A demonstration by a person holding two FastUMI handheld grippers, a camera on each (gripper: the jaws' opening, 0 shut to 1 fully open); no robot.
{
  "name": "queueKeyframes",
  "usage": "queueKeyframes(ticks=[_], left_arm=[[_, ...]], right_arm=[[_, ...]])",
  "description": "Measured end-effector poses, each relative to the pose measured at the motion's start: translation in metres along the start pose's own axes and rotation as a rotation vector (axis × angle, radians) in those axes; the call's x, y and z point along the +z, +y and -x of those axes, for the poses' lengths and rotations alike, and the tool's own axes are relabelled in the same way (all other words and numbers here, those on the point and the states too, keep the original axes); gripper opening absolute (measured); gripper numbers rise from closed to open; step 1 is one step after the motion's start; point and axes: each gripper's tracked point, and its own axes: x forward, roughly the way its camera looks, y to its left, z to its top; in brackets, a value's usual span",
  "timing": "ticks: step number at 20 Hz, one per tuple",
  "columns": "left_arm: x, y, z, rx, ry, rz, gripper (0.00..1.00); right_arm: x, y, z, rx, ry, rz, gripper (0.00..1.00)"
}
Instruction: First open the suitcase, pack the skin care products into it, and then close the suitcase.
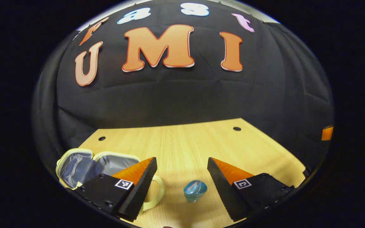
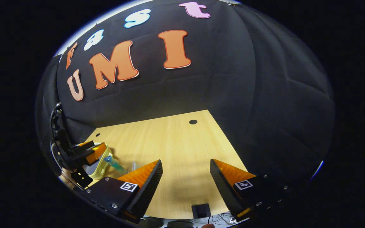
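The small suitcase (image 1: 74,169) lies open at the left of the wooden table, pale yellow rim, grey lining, both halves showing; its handle (image 1: 157,193) pokes out behind my left finger. A translucent blue skin care bottle (image 1: 195,190) lies on the table between the fingers of my left gripper (image 1: 181,159), which is open and not touching it. In the right gripper view the same bottle (image 2: 114,164) lies beside the suitcase (image 2: 101,167), with the left gripper (image 2: 90,149) over them at far left. My right gripper (image 2: 185,160) is open above bare wood, holding nothing.
The light wooden table (image 1: 185,142) has small round holes near its back corners (image 1: 237,129) (image 2: 193,122). Black cloth walls close it in behind and on the right. A small black block (image 2: 201,209) sits at the table's near edge, with cables below it.
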Motion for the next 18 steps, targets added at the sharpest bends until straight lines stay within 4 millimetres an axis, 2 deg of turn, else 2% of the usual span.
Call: queueKeyframes(ticks=[2,5,7,8,9,10,12,14,18], left_arm=[[-0.024,-0.009,-0.011,0.004,0.032,0.0,0.99],[-0.063,-0.008,-0.027,0.016,0.105,-0.015,1.0],[-0.082,-0.008,-0.036,0.022,0.138,-0.018,0.94],[-0.089,-0.014,-0.037,-0.01,0.156,-0.005,0.93],[-0.094,-0.018,-0.048,-0.007,0.153,0.025,0.87],[-0.089,-0.019,-0.044,-0.006,0.166,0.038,0.52],[-0.094,-0.023,-0.033,-0.057,0.223,0.084,0.49],[-0.087,-0.027,-0.017,-0.096,0.258,0.15,0.49],[-0.061,0.005,0.031,-0.095,0.26,0.137,0.49]], right_arm=[[-0.002,-0.007,0.0,-0.013,0.013,0.001,0.95],[-0.008,-0.006,-0.001,-0.011,0.038,0.001,0.95],[-0.011,0.0,-0.004,0.0,0.054,-0.003,0.95],[-0.013,0.004,-0.005,0.007,0.061,-0.002,0.95],[-0.016,0.009,-0.007,0.015,0.068,0.003,0.95],[-0.018,0.015,-0.009,0.022,0.073,0.01,0.95],[-0.021,0.028,-0.012,0.043,0.072,0.025,0.95],[-0.023,0.045,-0.016,0.072,0.062,0.047,0.95],[-0.037,0.091,-0.033,0.154,0.062,0.153,0.95]])
